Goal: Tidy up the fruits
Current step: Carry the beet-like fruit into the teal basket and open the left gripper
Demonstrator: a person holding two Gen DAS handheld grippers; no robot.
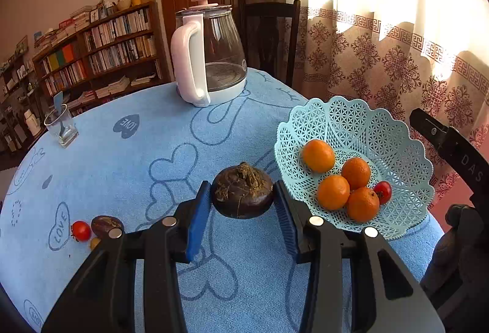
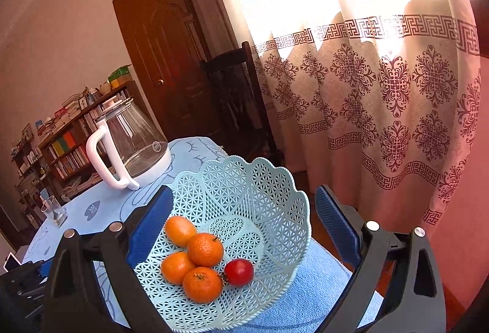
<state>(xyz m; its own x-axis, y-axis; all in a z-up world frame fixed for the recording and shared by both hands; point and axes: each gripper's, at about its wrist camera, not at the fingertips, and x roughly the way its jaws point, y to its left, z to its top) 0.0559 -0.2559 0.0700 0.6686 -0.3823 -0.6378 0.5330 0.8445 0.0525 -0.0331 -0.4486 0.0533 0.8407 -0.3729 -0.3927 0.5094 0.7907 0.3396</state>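
Observation:
My left gripper (image 1: 242, 192) is shut on a dark brown, rough-topped round fruit (image 1: 243, 190), held above the blue tablecloth just left of the pale blue lattice basket (image 1: 351, 125). The basket holds several oranges (image 1: 318, 155) and a red tomato (image 1: 382, 191). On the cloth at the near left lie another red tomato (image 1: 81, 230), a second dark brown fruit (image 1: 107, 225) and a small yellow piece (image 1: 94, 242), partly hidden by my finger. My right gripper (image 2: 244, 195) hangs open over the basket (image 2: 275, 180), above the oranges (image 2: 204, 250) and tomato (image 2: 239, 271), touching nothing.
A glass kettle (image 1: 211, 54) with a white handle stands at the table's far side. A drinking glass (image 1: 61, 125) sits at the far left edge. A dark chair (image 1: 269, 36) and a patterned curtain (image 1: 397, 57) lie behind. The basket sits near the table's right edge.

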